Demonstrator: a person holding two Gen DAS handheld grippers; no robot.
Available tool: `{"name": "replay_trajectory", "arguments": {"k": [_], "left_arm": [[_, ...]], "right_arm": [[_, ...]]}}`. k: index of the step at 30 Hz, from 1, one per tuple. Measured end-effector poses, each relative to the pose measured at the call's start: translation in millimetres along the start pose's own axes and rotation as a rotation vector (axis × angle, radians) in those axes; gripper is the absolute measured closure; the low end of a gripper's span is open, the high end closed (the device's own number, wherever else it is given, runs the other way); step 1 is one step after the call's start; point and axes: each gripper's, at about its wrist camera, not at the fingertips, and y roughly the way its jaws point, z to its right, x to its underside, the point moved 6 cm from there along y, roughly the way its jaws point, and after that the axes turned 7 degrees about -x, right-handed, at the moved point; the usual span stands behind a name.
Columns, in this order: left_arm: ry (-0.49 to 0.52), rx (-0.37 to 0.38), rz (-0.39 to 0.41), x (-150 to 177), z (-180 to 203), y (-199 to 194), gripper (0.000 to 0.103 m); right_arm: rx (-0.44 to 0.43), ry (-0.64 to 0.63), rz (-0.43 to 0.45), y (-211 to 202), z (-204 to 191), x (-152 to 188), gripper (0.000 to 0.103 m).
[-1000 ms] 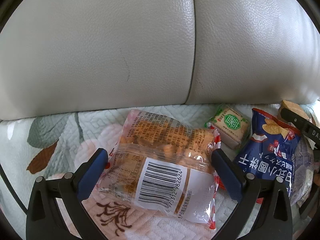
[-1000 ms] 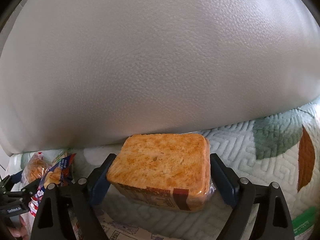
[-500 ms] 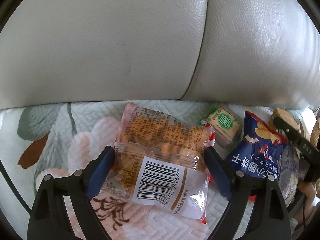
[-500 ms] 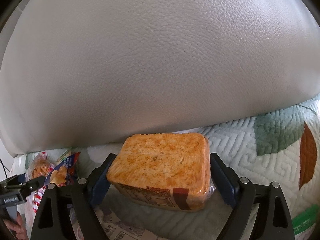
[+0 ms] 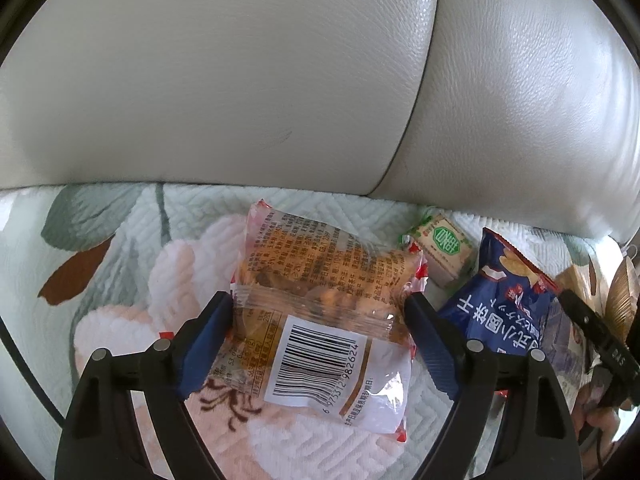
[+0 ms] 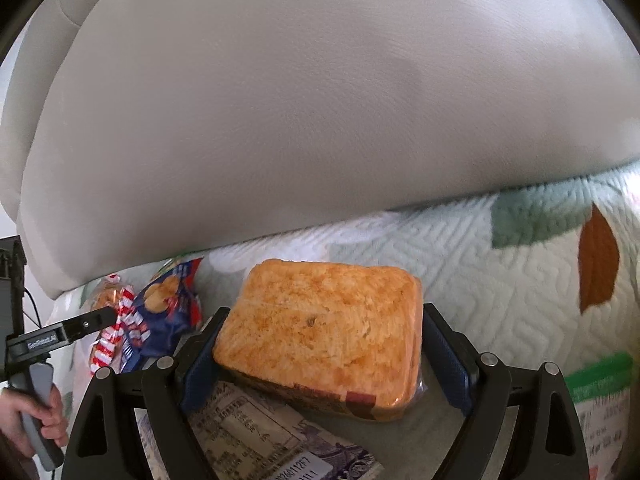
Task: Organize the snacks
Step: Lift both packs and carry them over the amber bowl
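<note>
Two grabs going on this couch: the left gripper (image 5: 320,320) has just been closing on the crinkly biscuit pack (image 5: 320,312) lying on the quilt (image 5: 100,264), the right gripper (image 6: 320,354) clamps the wrapped toast (image 6: 324,332), and slippery film could let either slide out.

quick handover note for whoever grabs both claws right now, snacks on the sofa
Left claw: jaws have just been closing on the clear cookie pack; pads at its edges, grip looks fresh, pack on the quilt.
Right claw: shut on the wrapped toast.
Loose: blue cracker bag and small green-label pack right of the cookie pack.
Done: both items gripped. Left: place them, then sort the rest.
</note>
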Motion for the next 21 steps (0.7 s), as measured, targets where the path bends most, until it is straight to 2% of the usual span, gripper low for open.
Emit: {"name": "replay_trajectory", "arguments": {"k": [10, 17, 21], "left_arm": [[-0.017, -0.018, -0.037, 8, 4, -21, 0.02], [-0.042, -0.008, 0.004, 8, 10, -58, 0.021], [-0.059, -0.003, 0.037, 11, 9, -81, 0.021]], "right_arm": [[-0.058, 0.033, -0.028, -43, 18, 32, 0.014], [-0.092, 0.086, -0.033, -57, 10, 57, 0.014], [-0.163, 0.172, -0.002, -66, 15, 59, 0.015]]}}
